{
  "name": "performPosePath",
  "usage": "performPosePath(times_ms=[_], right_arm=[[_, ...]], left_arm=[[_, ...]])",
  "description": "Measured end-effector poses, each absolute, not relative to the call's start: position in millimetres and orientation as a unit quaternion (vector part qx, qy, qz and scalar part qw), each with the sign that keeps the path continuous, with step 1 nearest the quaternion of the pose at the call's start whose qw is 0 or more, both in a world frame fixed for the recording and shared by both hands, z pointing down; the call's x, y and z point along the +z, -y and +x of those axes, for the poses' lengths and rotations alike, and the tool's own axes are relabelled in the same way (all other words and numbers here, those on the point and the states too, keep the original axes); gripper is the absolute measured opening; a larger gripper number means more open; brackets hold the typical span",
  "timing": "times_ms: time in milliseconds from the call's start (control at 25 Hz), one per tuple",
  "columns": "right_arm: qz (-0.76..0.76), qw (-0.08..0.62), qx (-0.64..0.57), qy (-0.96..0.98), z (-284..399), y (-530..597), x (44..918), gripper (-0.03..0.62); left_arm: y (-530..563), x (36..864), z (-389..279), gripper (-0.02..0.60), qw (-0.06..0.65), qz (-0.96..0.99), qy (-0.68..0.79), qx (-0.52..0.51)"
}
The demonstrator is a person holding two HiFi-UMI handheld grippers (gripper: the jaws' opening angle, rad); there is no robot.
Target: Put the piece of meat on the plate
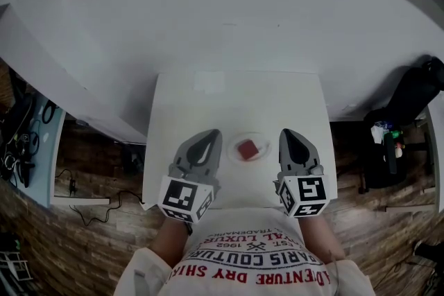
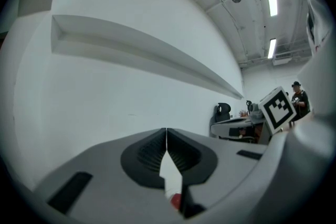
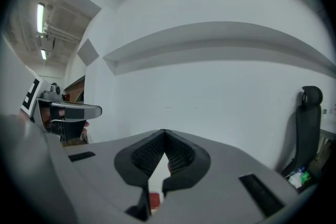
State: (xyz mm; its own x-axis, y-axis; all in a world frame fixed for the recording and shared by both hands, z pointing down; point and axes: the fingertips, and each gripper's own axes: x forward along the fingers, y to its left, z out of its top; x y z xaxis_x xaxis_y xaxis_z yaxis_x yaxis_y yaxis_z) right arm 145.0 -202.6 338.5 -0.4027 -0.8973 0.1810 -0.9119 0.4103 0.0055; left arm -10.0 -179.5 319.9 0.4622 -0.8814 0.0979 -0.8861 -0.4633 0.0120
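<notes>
Left gripper [image 1: 212, 136]: jaws shut, tips meeting, nothing btwn them. Right gripper [image 1: 287, 135]: same, jaws pressed together, empty. Both are held over the near end of the white table [image 1: 208, 90], side by side, pointing away from the person.

Piece of meat [image 1: 248, 149], a small red block, sits on the plate [image 1: 236, 140], a pale round dish near the table's front edge. Plate + meat lie btwn the two grippers and touch neither. They are just right of the left one's jaws and just left of the right one's, w/ bare table showing on ea. side.

In the left gripper view a bit of the red shows low down, through the gap under the closed jaws. The right gripper view shows the same. Marker cubes [image 1: 186, 199] sit at the back of ea. gripper, close to the person's shirt [image 1: 250, 261].
</notes>
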Motion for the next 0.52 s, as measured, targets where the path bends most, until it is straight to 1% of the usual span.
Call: performPosePath(times_ms=[520], right_arm=[[0.539, 0.085, 0.044, 0.837, 150.6, 192.0, 346.5, 0.011]], left_arm=[[176.7, 331.0, -1.5, 0.006, 0.036, 0.859, 0.508, 0.052]])
